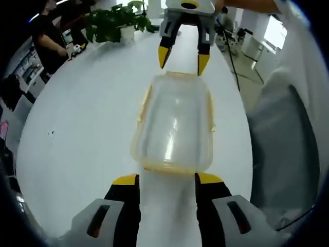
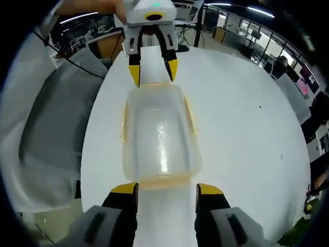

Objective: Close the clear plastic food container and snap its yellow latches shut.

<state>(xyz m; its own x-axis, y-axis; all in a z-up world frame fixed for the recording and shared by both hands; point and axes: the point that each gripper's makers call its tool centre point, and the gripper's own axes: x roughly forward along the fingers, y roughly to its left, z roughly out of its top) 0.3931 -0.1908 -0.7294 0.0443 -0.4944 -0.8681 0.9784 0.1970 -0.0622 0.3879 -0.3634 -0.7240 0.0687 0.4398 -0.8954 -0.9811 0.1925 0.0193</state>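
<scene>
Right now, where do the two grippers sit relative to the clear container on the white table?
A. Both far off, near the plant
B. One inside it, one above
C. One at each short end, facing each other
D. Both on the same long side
C: in the left gripper view the left gripper is at the near end of the container and the right gripper at the far end, both open.
</scene>
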